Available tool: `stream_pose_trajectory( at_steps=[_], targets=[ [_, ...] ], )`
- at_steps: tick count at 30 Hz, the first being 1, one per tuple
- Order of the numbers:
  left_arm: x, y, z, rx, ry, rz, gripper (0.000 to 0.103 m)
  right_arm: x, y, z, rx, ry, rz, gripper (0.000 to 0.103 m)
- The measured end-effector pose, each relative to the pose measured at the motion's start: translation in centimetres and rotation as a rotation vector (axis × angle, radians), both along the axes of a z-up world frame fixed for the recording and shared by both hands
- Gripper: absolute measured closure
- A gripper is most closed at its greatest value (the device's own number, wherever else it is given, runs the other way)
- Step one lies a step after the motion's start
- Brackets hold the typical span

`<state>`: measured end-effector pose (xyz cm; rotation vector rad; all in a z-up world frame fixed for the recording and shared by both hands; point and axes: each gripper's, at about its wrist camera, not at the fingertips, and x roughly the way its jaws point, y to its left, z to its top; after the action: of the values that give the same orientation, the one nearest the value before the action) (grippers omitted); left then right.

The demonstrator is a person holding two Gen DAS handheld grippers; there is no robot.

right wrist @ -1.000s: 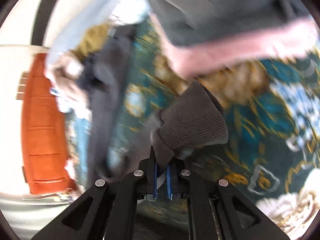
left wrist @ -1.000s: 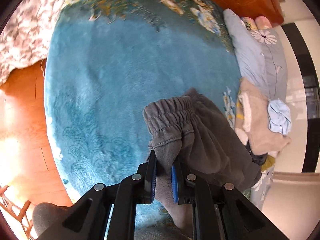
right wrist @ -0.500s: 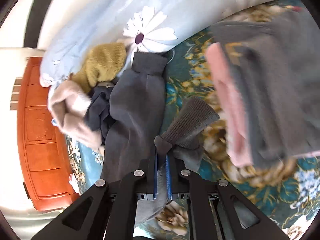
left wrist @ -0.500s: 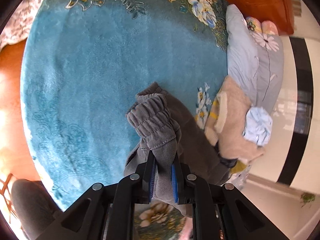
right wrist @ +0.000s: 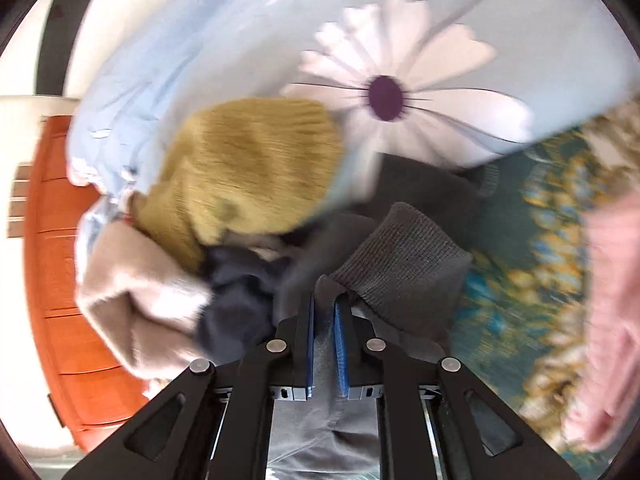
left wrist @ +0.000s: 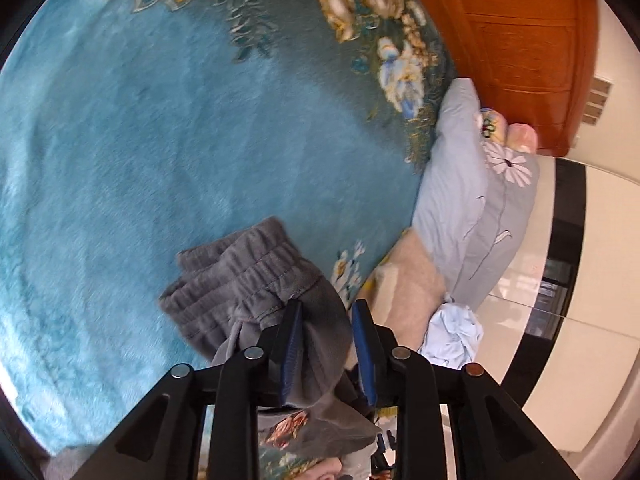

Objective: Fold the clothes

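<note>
My left fingers [left wrist: 325,312] part-open around the pants [left wrist: 256,280] waistband; right fingers [right wrist: 323,300] pinch the cuff, probably. Blanket [left wrist: 160,140] clear leftward.

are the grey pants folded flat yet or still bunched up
Still bunched. The grey pants lie crumpled on the blue blanket, waistband rumpled, with the left gripper open around the fabric.

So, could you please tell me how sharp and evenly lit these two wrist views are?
Left wrist view: the grey trousers are fairly sharp, the blanket's floral border is smeared, and the pale floor at right is bright. Right wrist view: motion blur smears the mustard knit and pink garment; only the gripper is crisp.
</note>
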<state>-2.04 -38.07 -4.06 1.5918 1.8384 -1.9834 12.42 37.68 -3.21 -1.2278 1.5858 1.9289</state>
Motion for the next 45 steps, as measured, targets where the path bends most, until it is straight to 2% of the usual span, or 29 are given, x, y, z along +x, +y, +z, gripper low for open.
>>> stream_pose_trajectory(
  at_steps=[1, 2, 3, 4, 8, 11, 12, 13, 15, 19, 24, 26, 27, 35, 38, 42, 43, 44, 45],
  targets=[
    [0.0, 0.2, 0.1, -0.009, 0.025, 0.003, 0.065, -0.1, 0.0, 0.0, 0.002, 0.028, -0.004, 0.078],
    [0.0, 0.6, 0.1, -0.019, 0.053, 0.002, 0.052, 0.0, 0.1, 0.2, 0.012, 0.061, -0.003, 0.064],
    [-0.1, 0.9, 0.5, -0.036, 0.086, -0.013, 0.043, 0.2, 0.2, 0.5, 0.024, 0.094, -0.002, 0.059],
    [-0.2, 1.5, 0.9, -0.062, 0.113, -0.041, 0.043, 0.4, 0.3, 0.8, 0.037, 0.128, 0.0, 0.053],
    [1.1, 3.9, 3.0, -0.208, 0.225, -0.179, 0.04, 3.2, 1.2, 2.0, 0.126, 0.203, 0.009, 0.051],
    [3.9, 5.0, 3.0, -0.436, 0.207, -0.234, 0.038, 5.6, 1.0, 0.4, 0.158, 0.153, 0.042, 0.05],
    [4.7, 5.1, 2.2, -0.485, 0.177, -0.243, 0.038, 6.4, 0.7, -1.0, 0.148, 0.124, 0.054, 0.05],
    [5.3, 4.9, 1.0, -0.495, 0.141, -0.246, 0.038, 7.2, 0.4, -2.4, 0.138, 0.095, 0.066, 0.049],
    [6.0, 4.3, -2.0, -0.433, 0.051, -0.22, 0.038, 8.3, -0.1, -5.2, 0.075, 0.076, 0.055, 0.042],
    [6.9, 2.9, -5.7, -0.321, -0.023, -0.115, 0.038, 9.1, -0.6, -9.0, -0.048, 0.123, -0.048, 0.038],
    [6.1, 2.4, -8.0, -0.268, -0.053, -0.06, 0.038, 7.1, -1.2, -10.2, -0.019, 0.125, -0.064, 0.023],
    [5.7, 2.2, -8.6, -0.247, -0.059, -0.044, 0.038, 6.8, -1.4, -10.1, 0.003, 0.113, -0.065, 0.013],
    [5.4, 2.3, -8.9, -0.237, -0.059, -0.037, 0.038, 6.8, -1.4, -9.9, 0.021, 0.101, -0.06, 0.012],
    [3.1, 2.0, -10.5, -0.25, -0.077, -0.036, 0.035, 6.7, -1.4, -8.3, 0.163, 0.008, -0.02, 0.013],
    [2.6, 1.9, -11.1, -0.226, -0.084, -0.014, 0.034, 7.2, -0.7, -9.3, 0.084, 0.038, -0.075, 0.012],
    [1.9, 2.2, -11.6, -0.192, -0.087, 0.024, 0.034, 6.4, -1.1, -9.0, 0.121, 0.006, -0.086, 0.013],
    [1.7, 2.4, -11.7, -0.183, -0.086, 0.031, 0.034, 6.2, -1.3, -8.9, 0.12, 0.005, -0.089, 0.019],
    [1.7, 2.4, -11.7, -0.176, -0.091, 0.038, 0.036, 6.0, -1.4, -8.8, 0.114, 0.003, -0.095, 0.031],
    [1.6, 2.5, -11.8, -0.169, -0.097, 0.045, 0.036, 5.9, -1.6, -8.6, 0.106, 0.001, -0.101, 0.037]
  ],
)
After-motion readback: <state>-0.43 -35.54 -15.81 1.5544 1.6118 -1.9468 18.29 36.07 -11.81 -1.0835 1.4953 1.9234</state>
